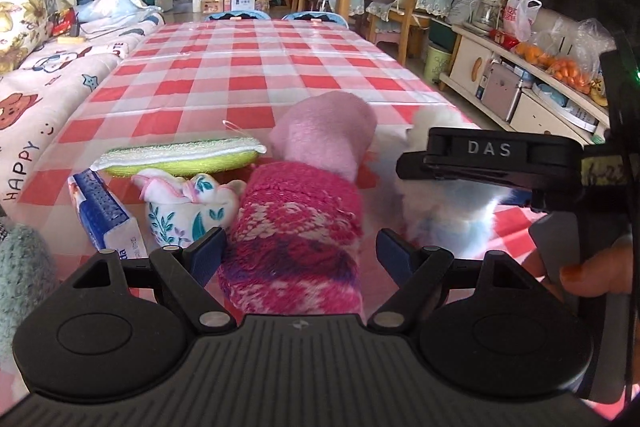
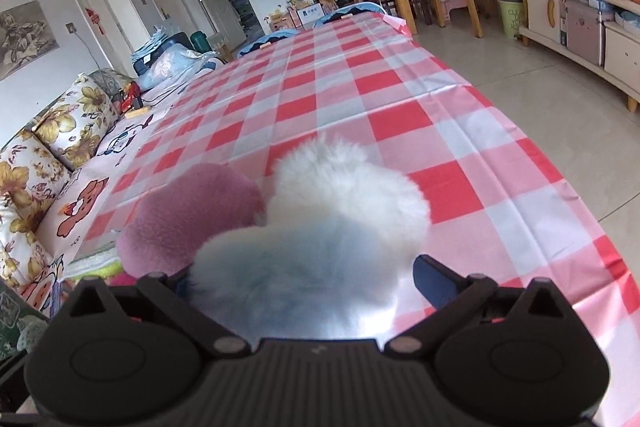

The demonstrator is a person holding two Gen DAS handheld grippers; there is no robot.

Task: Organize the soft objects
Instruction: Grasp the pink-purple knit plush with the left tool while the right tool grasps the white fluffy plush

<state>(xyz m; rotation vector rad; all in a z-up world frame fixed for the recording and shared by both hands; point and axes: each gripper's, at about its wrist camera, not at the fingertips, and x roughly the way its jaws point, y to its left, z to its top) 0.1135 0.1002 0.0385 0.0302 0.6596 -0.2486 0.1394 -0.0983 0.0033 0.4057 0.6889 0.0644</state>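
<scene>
Hidden or unclear: the near end of the pink knitted sock [image 1: 294, 227] disappears under the left gripper [image 1: 298, 255] body, so how far it reaches back cannot be seen. The left finger of the right gripper [image 2: 304, 283] is buried behind fur; only its right finger [image 2: 434, 281] shows. The box [image 1: 106, 215] at the left is cut off by the gripper body, its print unreadable.

Left gripper: fingers spread wide. The sock lies between them, touching or nearly touching the left finger [image 1: 208, 253], with a clear gap to the right one. Whether it is gripped cannot be told; it looks loose.

Right gripper: fingers apart, the fluffy white-blue toy [image 2: 320, 227] filling the space between them and spilling forward. Contact with the pads cannot be made out.

Sock position: on the checked tablecloth [image 1: 248, 67], near edge, its pale pink end pointing away from the camera.

Toy position: just right of the sock's pale end, touching it in the right wrist view.

Neighbours: green sponge [image 1: 180, 159] and a floral cloth bundle [image 1: 188, 207] left of the sock, close together.
</scene>
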